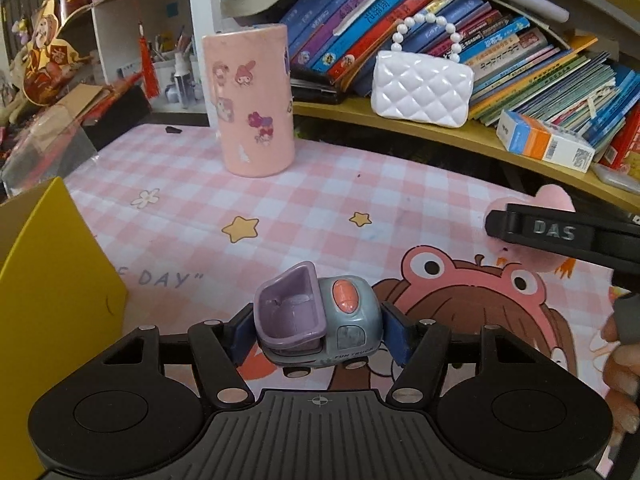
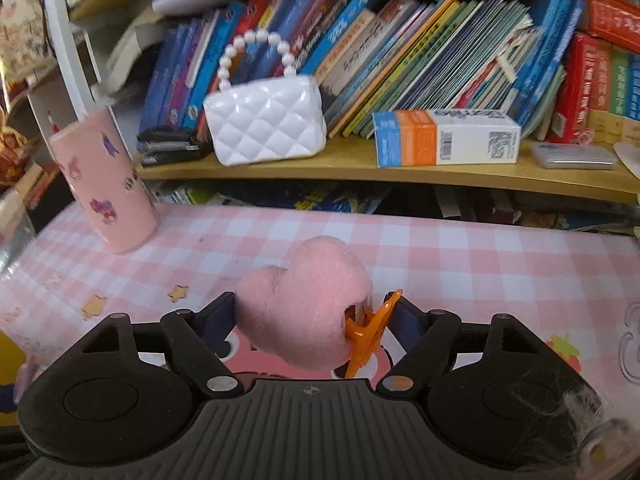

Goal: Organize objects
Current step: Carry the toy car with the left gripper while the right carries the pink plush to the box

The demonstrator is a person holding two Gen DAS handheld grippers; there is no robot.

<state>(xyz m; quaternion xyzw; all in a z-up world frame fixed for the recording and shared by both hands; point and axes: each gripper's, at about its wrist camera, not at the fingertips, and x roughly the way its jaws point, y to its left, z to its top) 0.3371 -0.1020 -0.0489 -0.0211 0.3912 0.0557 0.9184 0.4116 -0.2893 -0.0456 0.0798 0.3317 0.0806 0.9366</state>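
Left claw (image 1: 318, 330): partly spread, its blue pads pressed on both sides of one small toy truck (image 1: 320, 320). Truck is hard plastic, rounded grey cab with an orange oval on top, purple scoop-shaped bed, small dark wheels. It sits between the pads above the desk (image 1: 320, 200); whether the wheels touch the surface cannot be told.

Right claw (image 2: 316, 320): partly spread, pinching one pink plush heart (image 2: 304, 304). Left pad presses the fuzzy lobe; the right pad meets an orange plastic clip (image 2: 370, 330) fixed to the heart's side. In the left wrist view the same heart (image 1: 556, 196) shows behind the right claw's black finger (image 1: 540, 232), at the right edge above the desk.

Desk cover: glossy pink-and-white check with star, flower and cartoon-girl prints.

Counts and materials:
- One pink cylindrical cup (image 1: 252, 100), upright at the back of the desk, smooth, with cartoon stickers.
- One white quilted handbag (image 1: 422, 88), shiny, bead handle, on the wooden shelf (image 1: 400, 124) behind the desk.
- One cardboard box (image 1: 544, 142), blue, orange and white, lying flat on the same shelf, right of the handbag.
- One row of books (image 1: 400, 20), leaning, too many to count.
- One yellow box (image 1: 48, 280), flat-sided, at the desk's left edge.
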